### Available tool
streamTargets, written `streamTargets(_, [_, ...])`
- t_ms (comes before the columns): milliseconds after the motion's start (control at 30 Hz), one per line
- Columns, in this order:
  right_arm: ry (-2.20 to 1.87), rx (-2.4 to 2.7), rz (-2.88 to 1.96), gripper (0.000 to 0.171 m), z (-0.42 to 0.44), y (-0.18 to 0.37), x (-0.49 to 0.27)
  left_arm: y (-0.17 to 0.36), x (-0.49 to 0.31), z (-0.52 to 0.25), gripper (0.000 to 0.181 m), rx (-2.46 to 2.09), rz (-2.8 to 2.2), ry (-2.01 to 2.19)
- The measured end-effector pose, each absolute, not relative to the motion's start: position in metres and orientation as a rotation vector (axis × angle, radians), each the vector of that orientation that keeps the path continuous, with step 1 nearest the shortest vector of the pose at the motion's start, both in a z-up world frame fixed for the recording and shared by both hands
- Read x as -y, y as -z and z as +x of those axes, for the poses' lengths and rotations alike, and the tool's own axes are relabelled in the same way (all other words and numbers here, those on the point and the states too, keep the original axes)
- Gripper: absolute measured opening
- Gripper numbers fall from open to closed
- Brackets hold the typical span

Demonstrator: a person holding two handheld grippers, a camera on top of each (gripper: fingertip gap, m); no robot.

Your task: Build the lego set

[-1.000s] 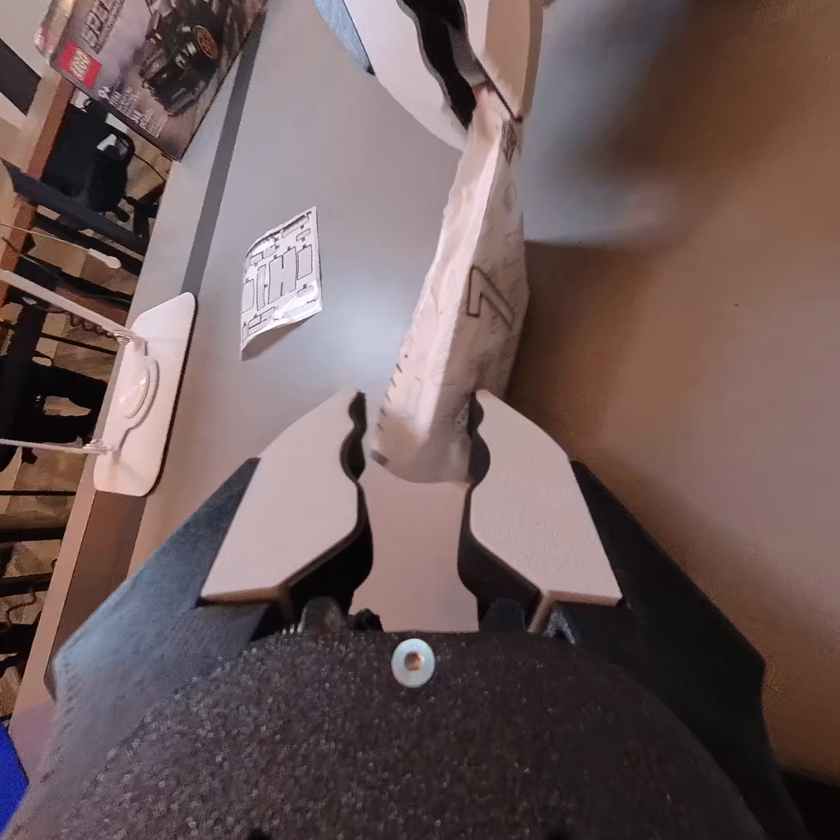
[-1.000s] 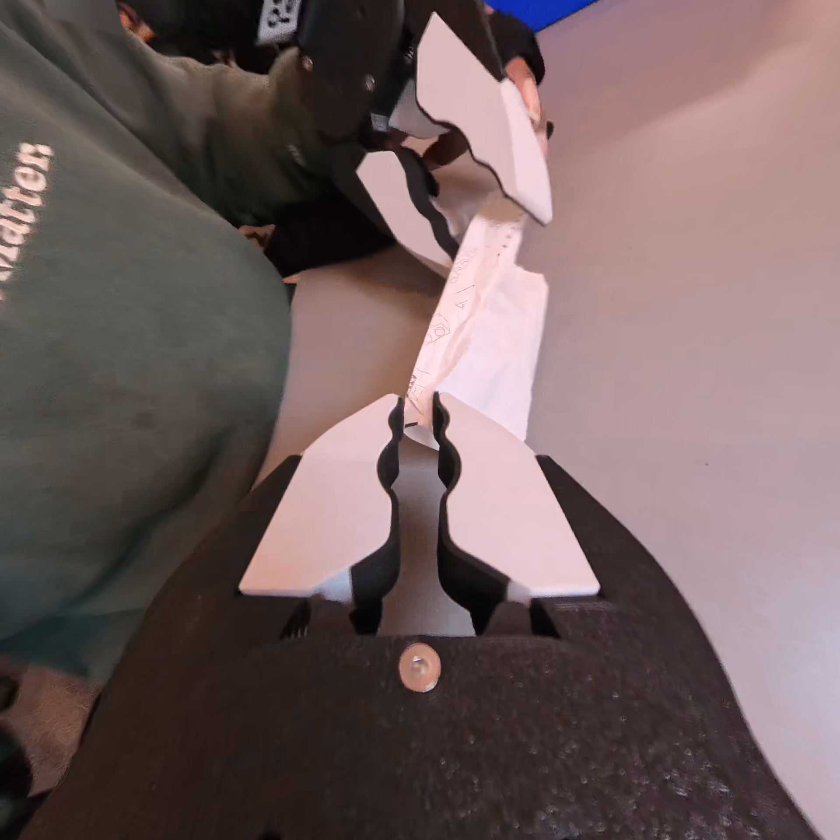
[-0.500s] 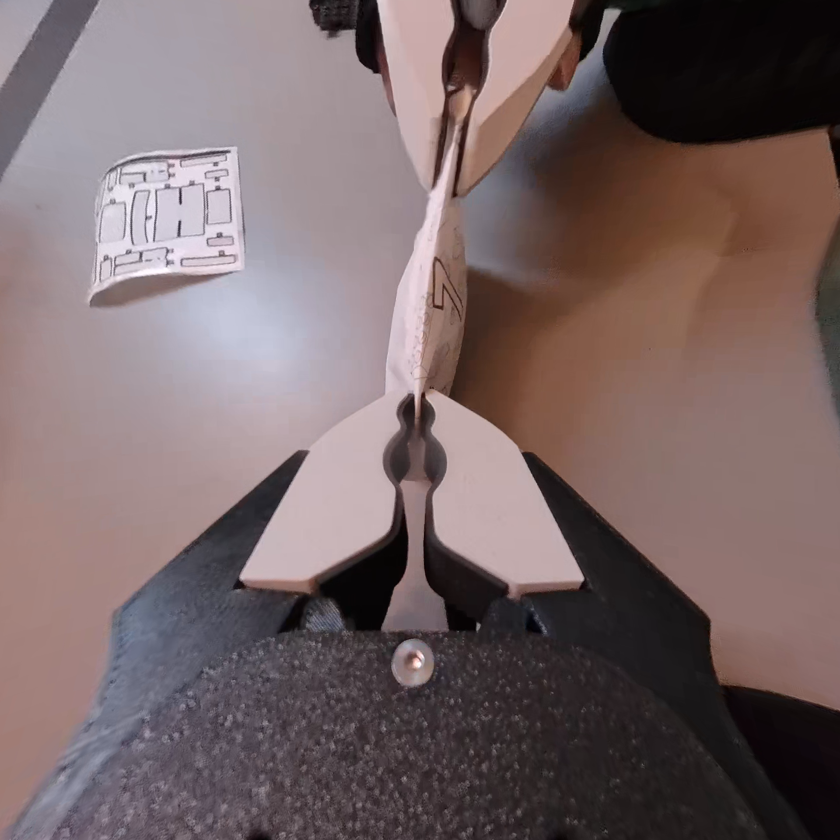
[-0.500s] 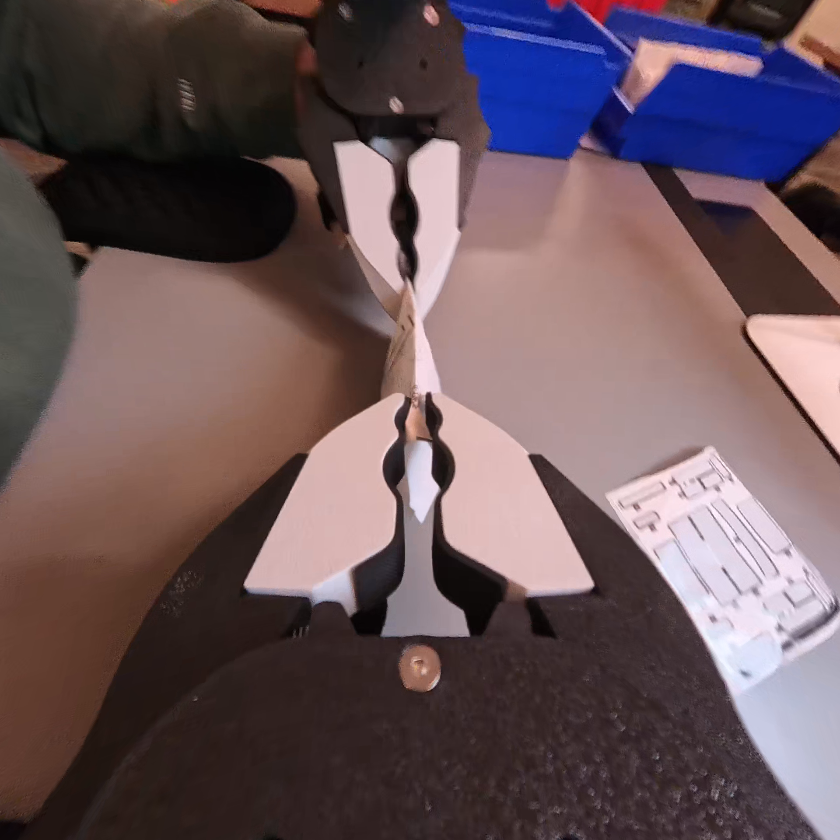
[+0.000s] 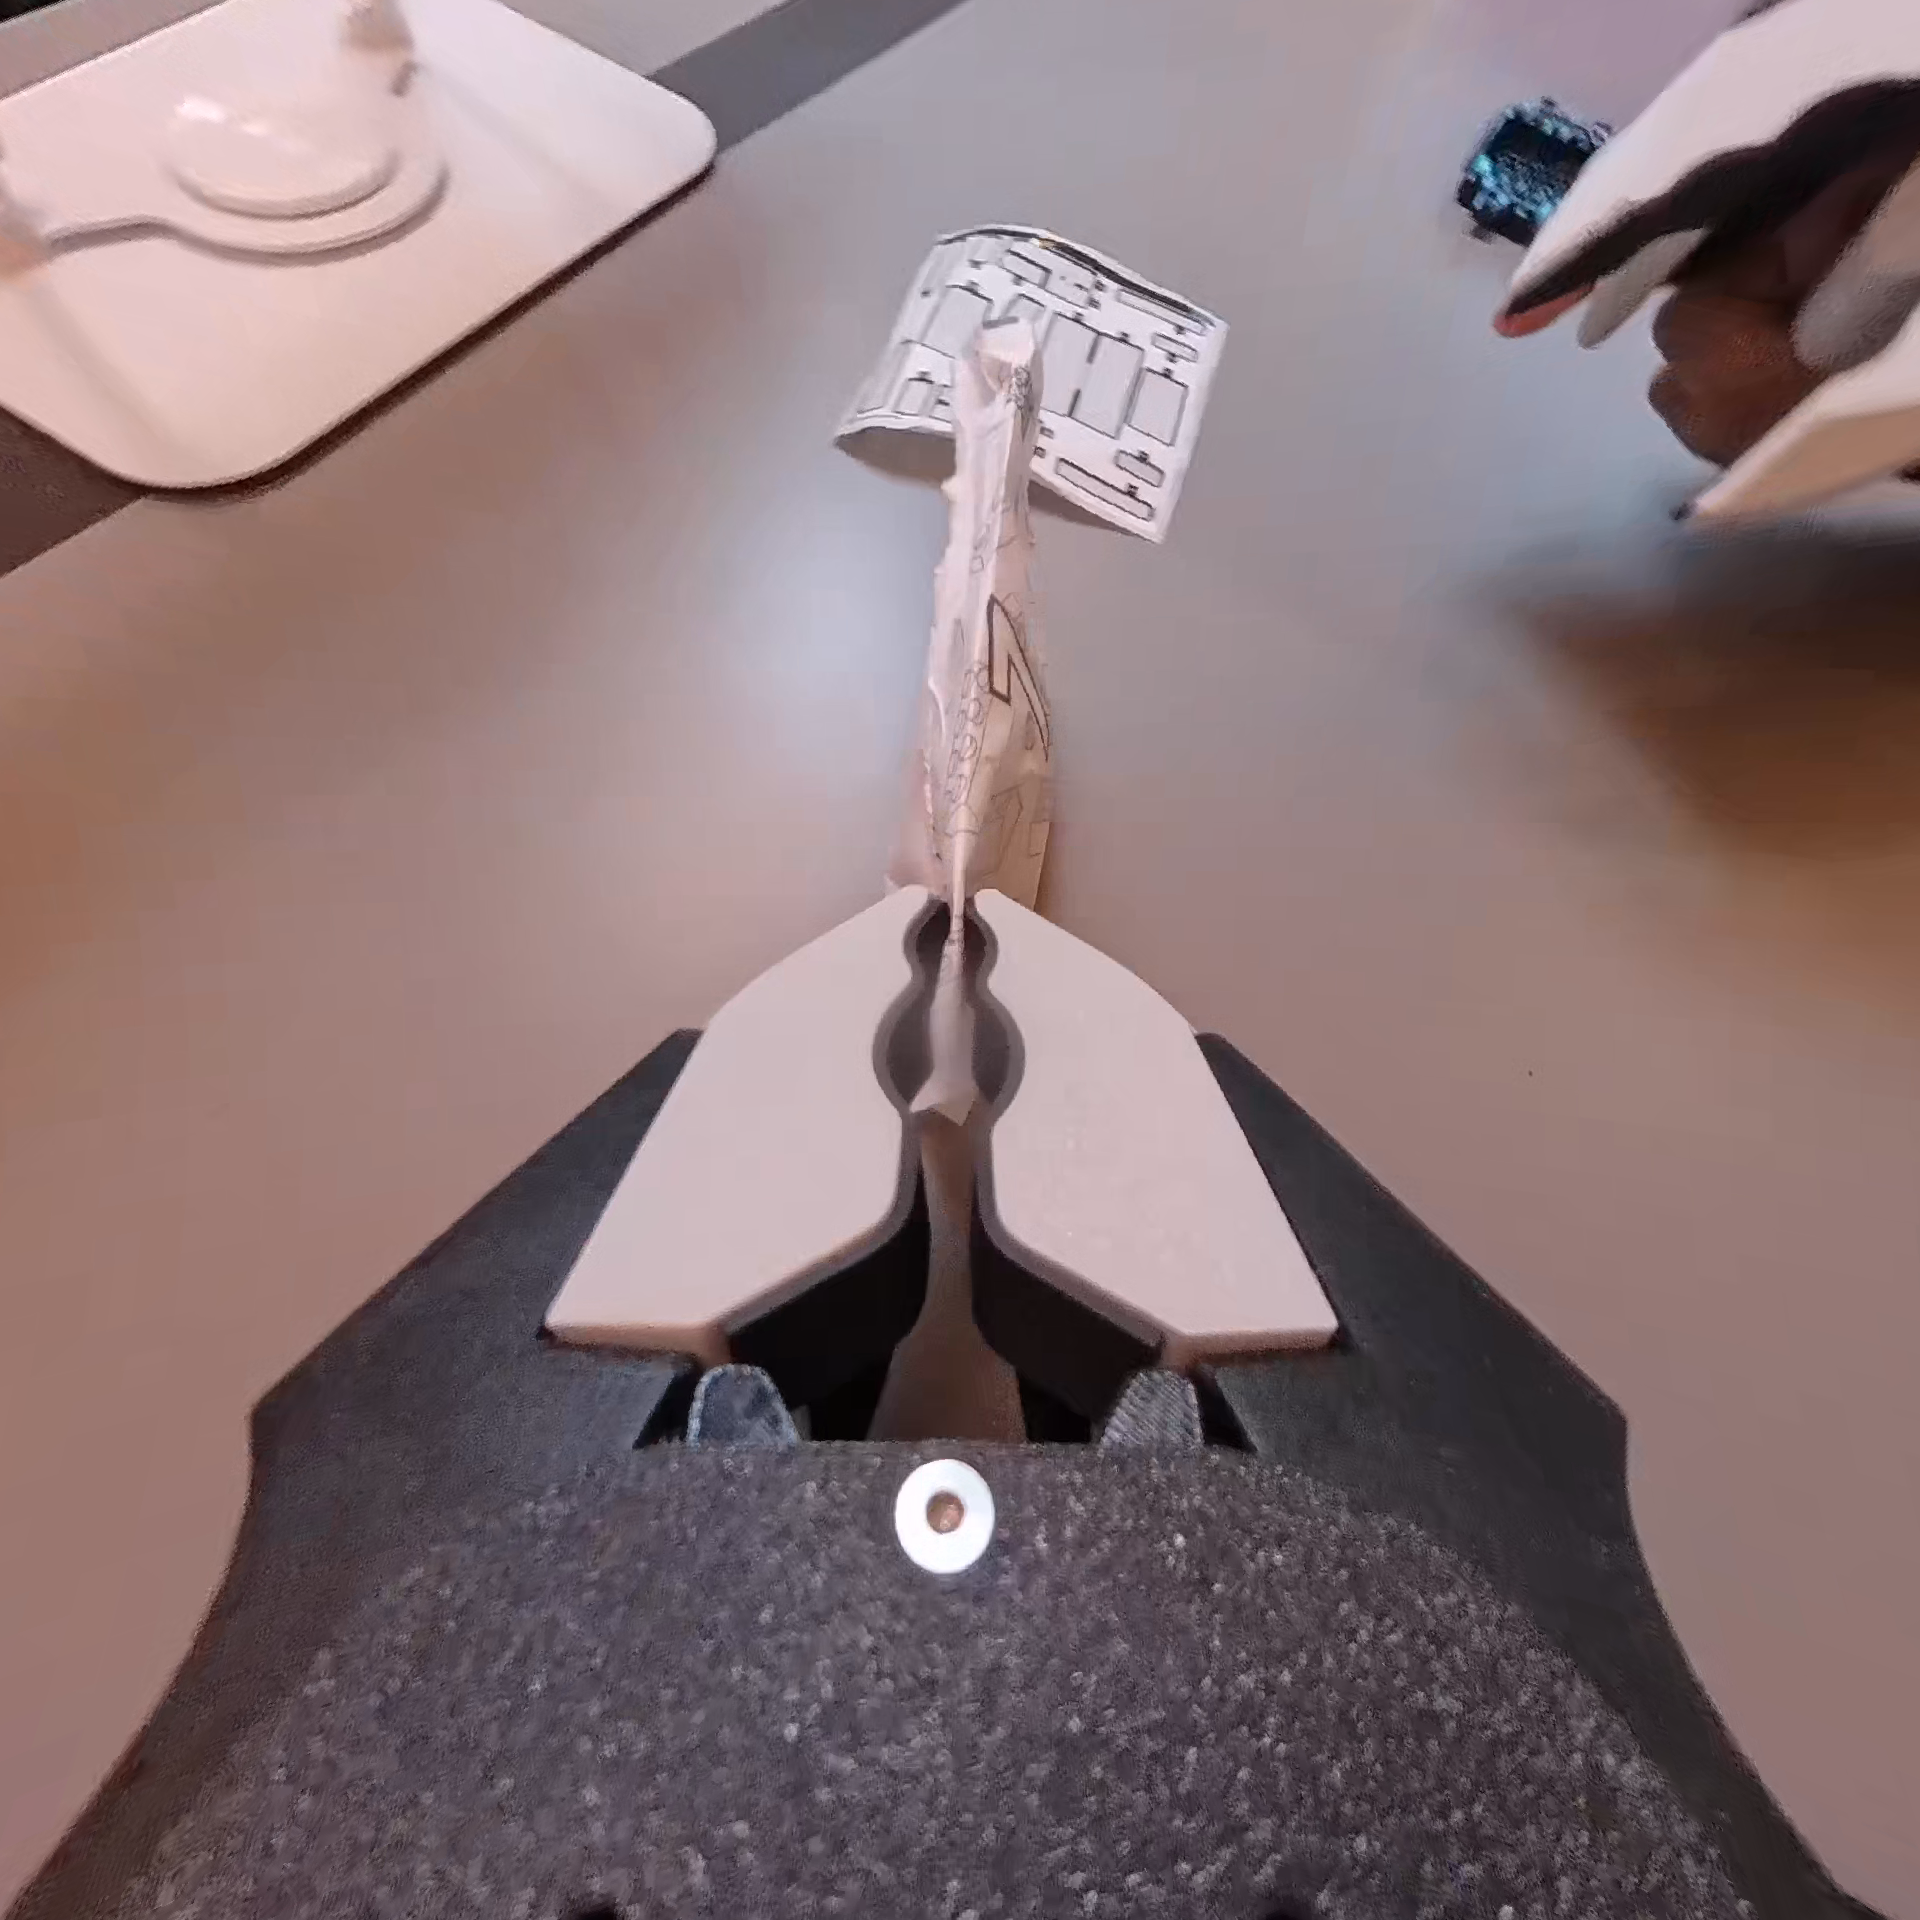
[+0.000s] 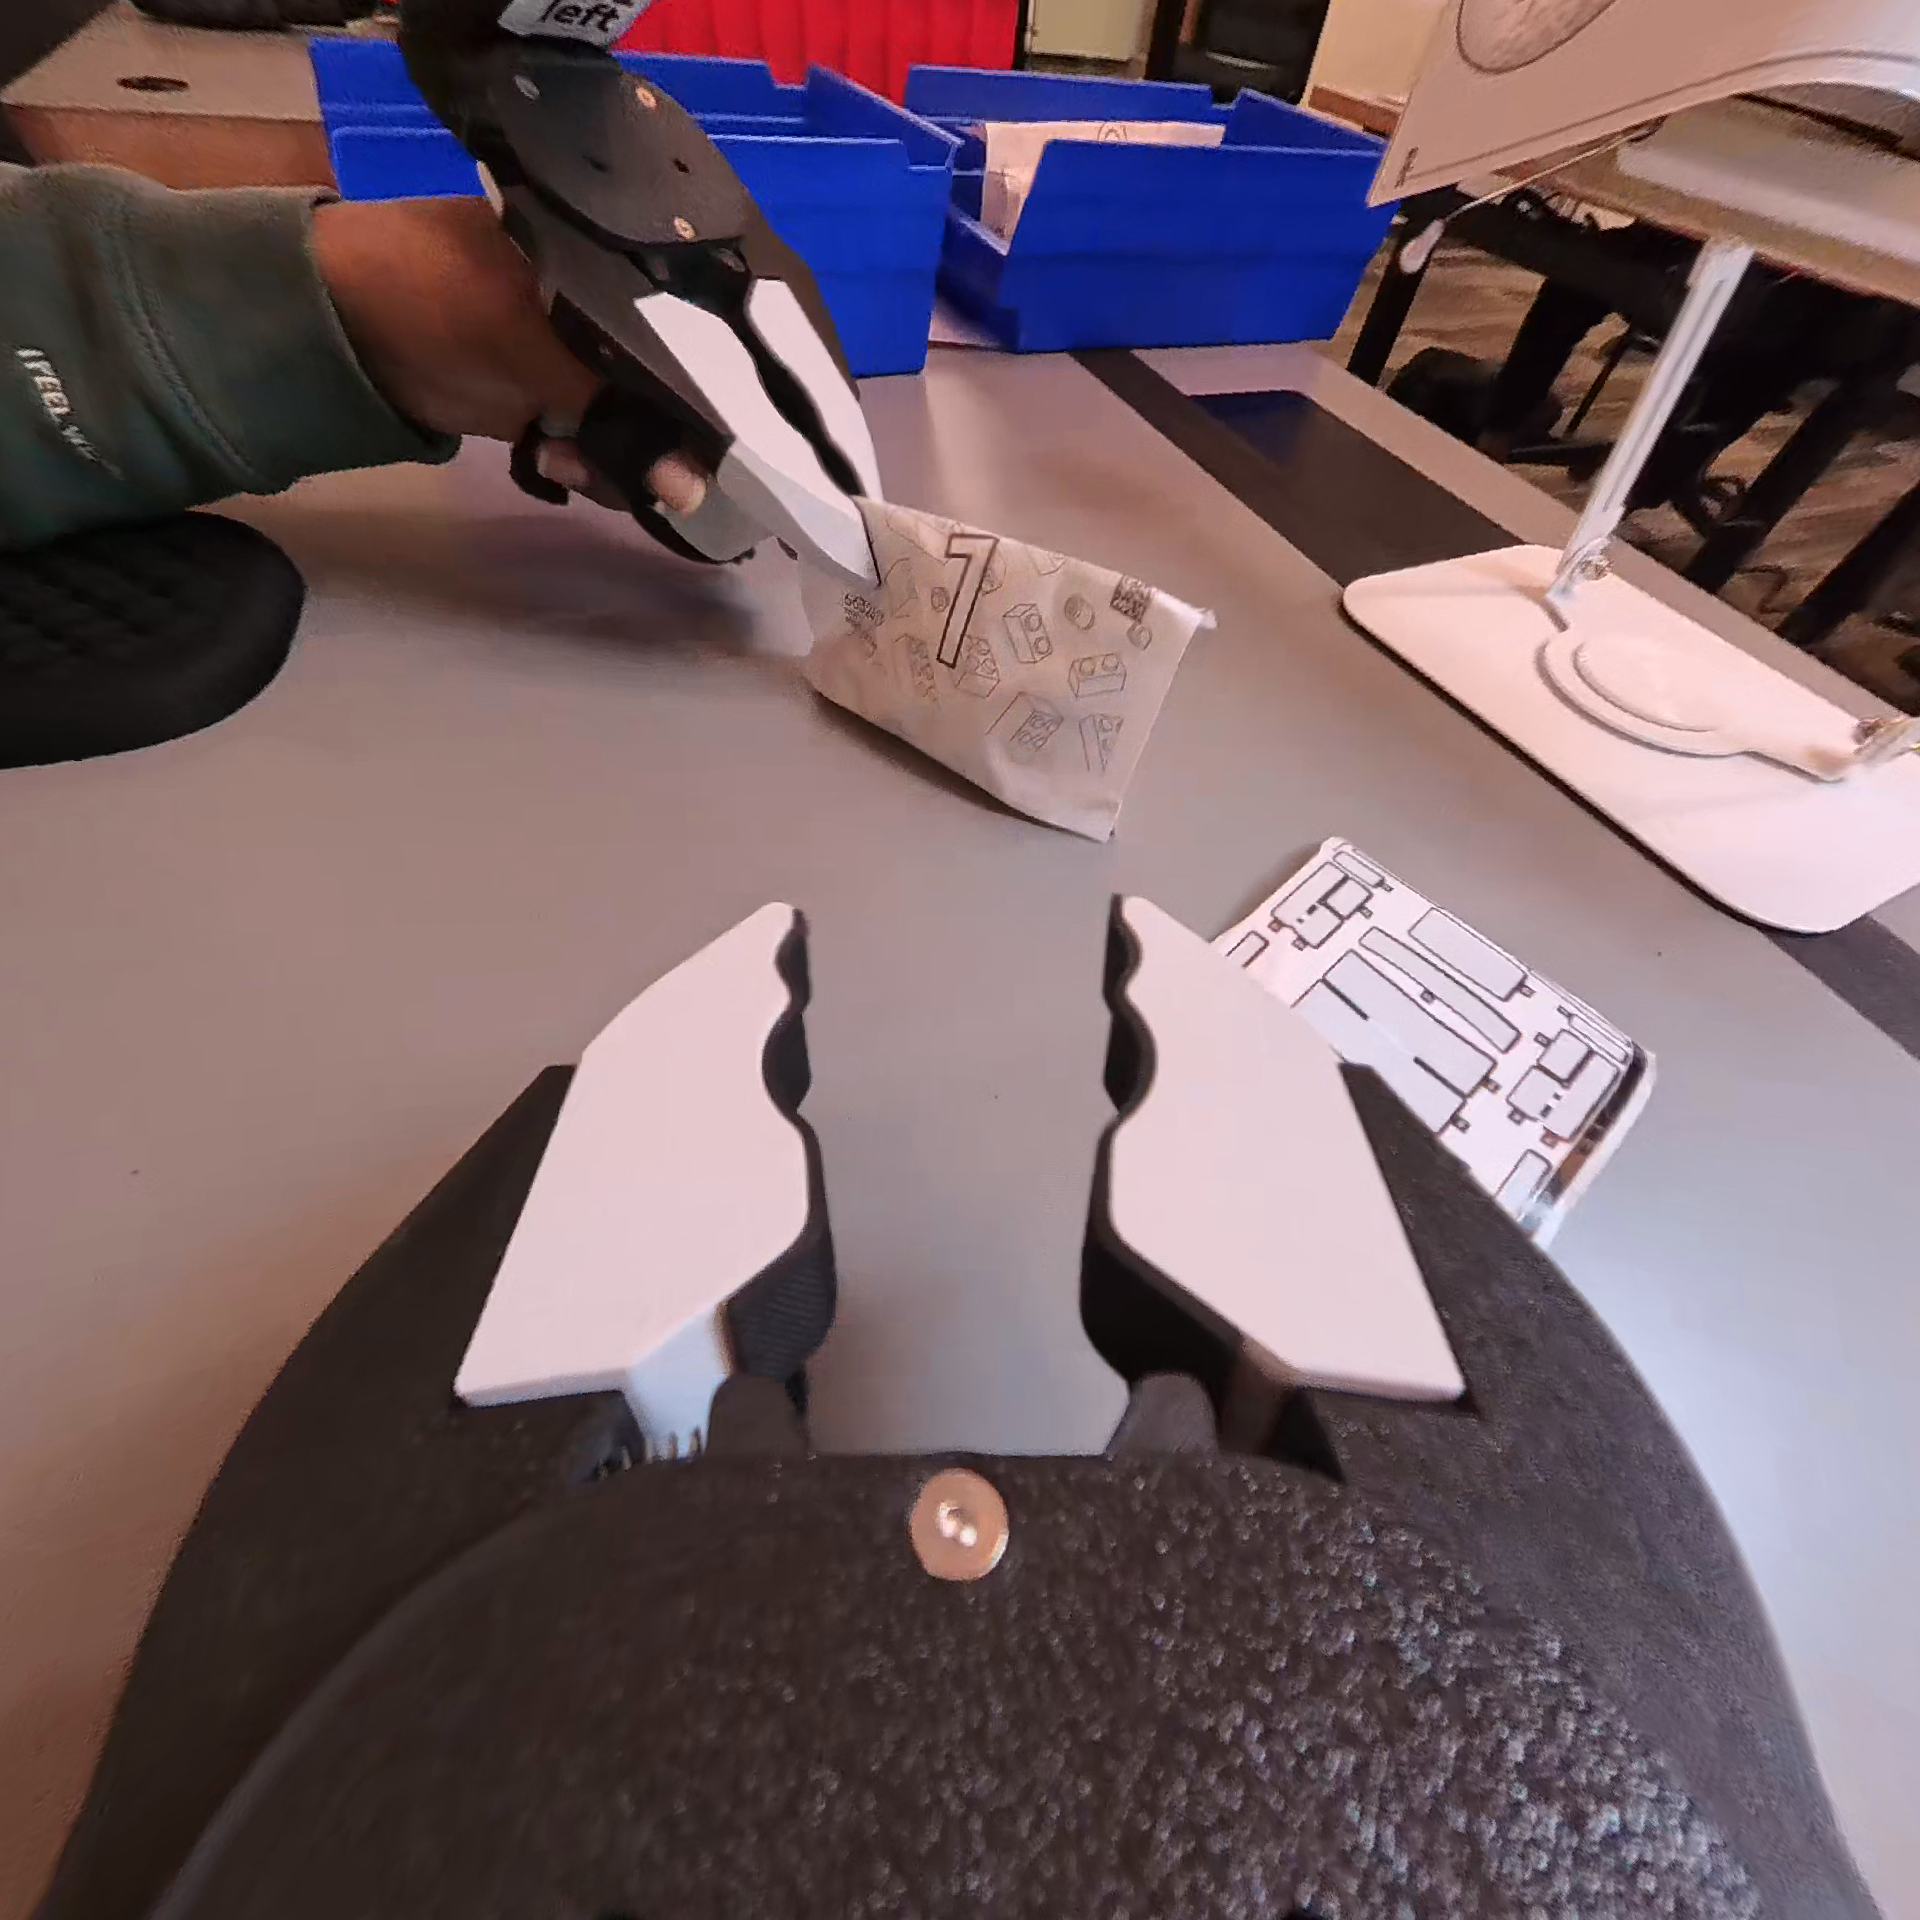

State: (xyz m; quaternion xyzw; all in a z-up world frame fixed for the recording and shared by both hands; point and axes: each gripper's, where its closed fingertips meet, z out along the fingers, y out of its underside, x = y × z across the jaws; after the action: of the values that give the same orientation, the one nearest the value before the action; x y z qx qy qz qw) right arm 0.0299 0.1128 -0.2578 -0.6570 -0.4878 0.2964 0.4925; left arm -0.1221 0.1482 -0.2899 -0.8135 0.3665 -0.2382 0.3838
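Grey table (image 6: 520, 831) is stretching across both views, with blue bins (image 6: 1143, 229) lining its far edge and a white stand base (image 6: 1621, 727) sitting off to one side. On it, a paper bag (image 6: 997, 665) printed with brick outlines is resting on its lower edge, and the left gripper (image 5: 951, 914) is pinching one upper corner of it, its fingers pressed together on the crumpled paper. The right gripper (image 6: 956, 1029) is hovering well back from the bag with its fingers spread wide and nothing between them. A sticker sheet (image 6: 1455, 1029) is lying flat just beside the right gripper, partly hidden under one finger. A small dark, bluish piece (image 5: 1527, 166) is sitting farther off on the table in the left wrist view.

The bag is looking light and soft: thin paper that is creasing and twisting where it is being squeezed, and probably tearing easily. Loose pieces inside would be shifting its weight toward the bottom, so it is likely sagging when lifted. Taking hold at the free top corner opposite the left gripper seems best, gripping only the flat sealed edge so the two can pull apart without crushing the contents.
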Motion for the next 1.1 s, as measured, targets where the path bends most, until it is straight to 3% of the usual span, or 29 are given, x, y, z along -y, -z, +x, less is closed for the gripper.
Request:
streamTargets(100, [-0.704,1.163,-1.58,0.057,0.026,0.26,-0.113,0.29,-0.152,-0.124,0.011,-0.885,-2.056,0.599])
streamTargets(200, [-0.678,1.156,-1.551,0.034,0.026,0.259,-0.116,0.294,-0.15,-0.121,0.016,-0.917,-2.03,0.553])
streamTargets(300, [-0.704,1.13,-1.508,0.001,0.027,0.25,-0.117,0.296,-0.149,-0.118,0.002,-0.943,-2.008,0.524])
streamTargets(500, [-0.69,1.14,-1.452,0.0,0.025,0.243,-0.115,0.284,-0.156,-0.123,0.001,-0.877,-1.954,0.481])
streamTargets(633, [-0.679,1.143,-1.456,0.0,0.023,0.247,-0.112,0.239,-0.16,-0.145,0.0,-0.726,-1.857,0.451])
streamTargets(767, [-0.664,1.148,-1.486,0.0,0.024,0.255,-0.111,0.168,-0.162,-0.212,0.0,-0.503,-1.797,0.328])
streamTargets(933, [-0.707,1.09,-1.511,0.0,0.031,0.253,-0.115,0.085,-0.182,-0.354,0.0,-0.217,-1.795,0.145])
streamTargets(1100, [-0.744,1.012,-1.541,0.0,0.036,0.25,-0.125,0.07,-0.244,-0.48,0.001,-0.055,-1.894,-0.036])
